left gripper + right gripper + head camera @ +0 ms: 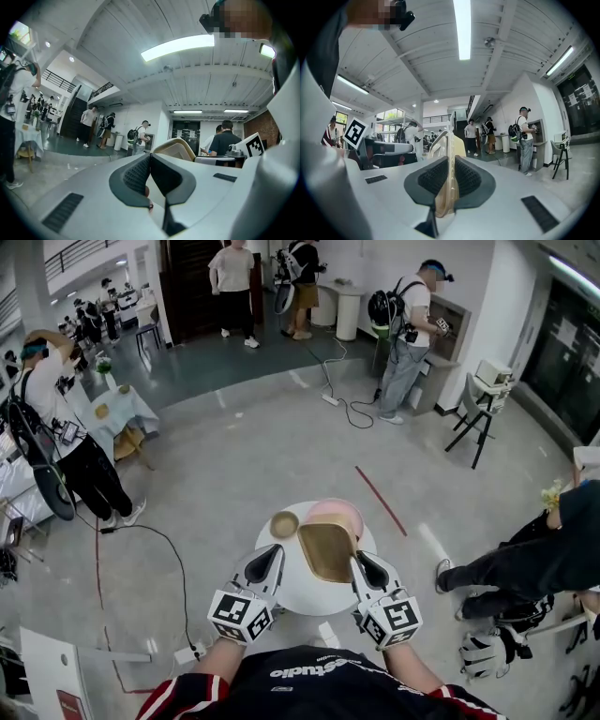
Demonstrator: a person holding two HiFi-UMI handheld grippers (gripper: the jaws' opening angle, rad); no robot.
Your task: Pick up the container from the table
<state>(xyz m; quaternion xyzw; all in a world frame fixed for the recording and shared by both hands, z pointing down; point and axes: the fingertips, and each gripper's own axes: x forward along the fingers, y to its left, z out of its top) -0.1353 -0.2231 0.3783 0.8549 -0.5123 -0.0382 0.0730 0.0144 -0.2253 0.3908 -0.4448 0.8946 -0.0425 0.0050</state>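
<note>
A tan, shallow container hangs tilted above the round white table. My right gripper is shut on its near right rim. In the right gripper view the thin translucent rim runs upright between the ribbed pads of that gripper. My left gripper is over the table's left part, a little left of the container, its jaws shut with nothing between them. The left gripper view looks along this gripper to the container just beyond.
A small brown bowl and a pink dish sit at the table's far side. A seated person's legs reach in from the right. A cable and a red line lie on the floor. Several people stand farther off.
</note>
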